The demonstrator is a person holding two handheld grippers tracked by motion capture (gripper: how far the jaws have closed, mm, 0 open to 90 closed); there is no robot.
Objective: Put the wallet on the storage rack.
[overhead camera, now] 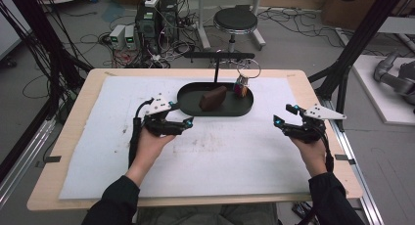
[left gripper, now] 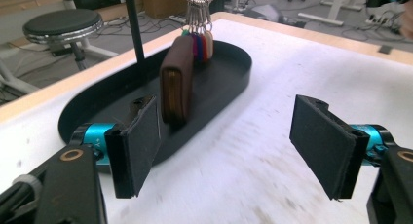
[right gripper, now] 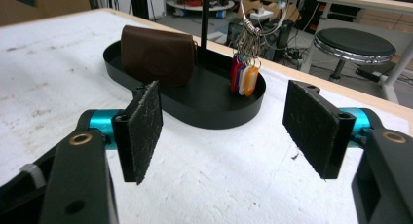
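tray: black oval metal tray (overhead camera: 247,106) sits at 12 o'clock on the white mat
wallet: brown leather wallet (overhead camera: 213,98) stands inside it
left gripper (overhead camera: 179,114): spread wide, pinching nothing
right gripper (overhead camera: 284,114): same, jaws apart

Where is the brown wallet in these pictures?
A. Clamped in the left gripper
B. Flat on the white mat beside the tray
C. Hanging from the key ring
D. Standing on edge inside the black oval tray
D: the brown wallet stands on edge inside the black oval tray, near the hanging key tags.
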